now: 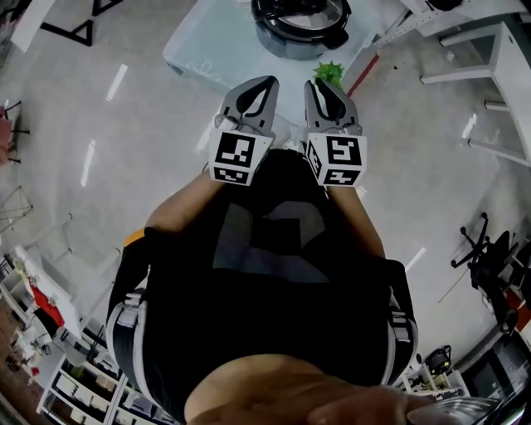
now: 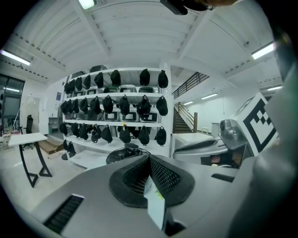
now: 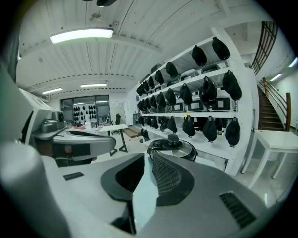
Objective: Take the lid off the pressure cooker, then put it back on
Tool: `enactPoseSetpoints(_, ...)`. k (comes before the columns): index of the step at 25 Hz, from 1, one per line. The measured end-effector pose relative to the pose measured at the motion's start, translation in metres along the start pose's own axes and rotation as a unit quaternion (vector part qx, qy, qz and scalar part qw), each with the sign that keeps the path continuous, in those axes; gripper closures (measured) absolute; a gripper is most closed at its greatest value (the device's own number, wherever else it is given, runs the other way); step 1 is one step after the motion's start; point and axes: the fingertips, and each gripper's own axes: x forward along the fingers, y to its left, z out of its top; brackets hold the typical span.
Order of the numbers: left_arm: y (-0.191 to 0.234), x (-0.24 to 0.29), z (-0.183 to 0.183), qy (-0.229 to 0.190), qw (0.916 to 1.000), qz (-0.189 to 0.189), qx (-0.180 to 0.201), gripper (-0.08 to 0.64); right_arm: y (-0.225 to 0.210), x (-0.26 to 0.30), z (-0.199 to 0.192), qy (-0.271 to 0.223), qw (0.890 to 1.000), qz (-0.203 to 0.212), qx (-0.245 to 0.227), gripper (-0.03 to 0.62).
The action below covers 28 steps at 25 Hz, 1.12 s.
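Pressure cooker (image 1: 300, 25), lid (image 3: 171, 147) on, sits on the bench (image 1: 207, 51) at top centre of the head view. Left claw (image 1: 267, 83) and right claw (image 1: 314, 85) side by side short of the bench (both pressed together, empty).
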Motion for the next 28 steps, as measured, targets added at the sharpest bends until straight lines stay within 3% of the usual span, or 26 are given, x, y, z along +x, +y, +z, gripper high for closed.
enactPoseSetpoints(8, 0.015, -0.014, 0.01, -0.014, 0.9999, -0.005, 0.007, 0.554, 0.015, -0.012, 0.011, -0.009, 1.0, -0.019, 0.009, 0.528)
enactPoseSetpoints(11, 0.018, -0.018, 0.008, -0.014, 0.9999, -0.007, 0.007, 0.553, 0.02, -0.013, 0.011, -0.01, 1.0, -0.023, 0.008, 0.571)
enactPoseSetpoints(28, 0.036, -0.037, -0.003, -0.012, 0.9999, -0.011, 0.0, 0.553, 0.042, -0.006, 0.008, -0.003, 0.999, -0.038, 0.017, 0.572)
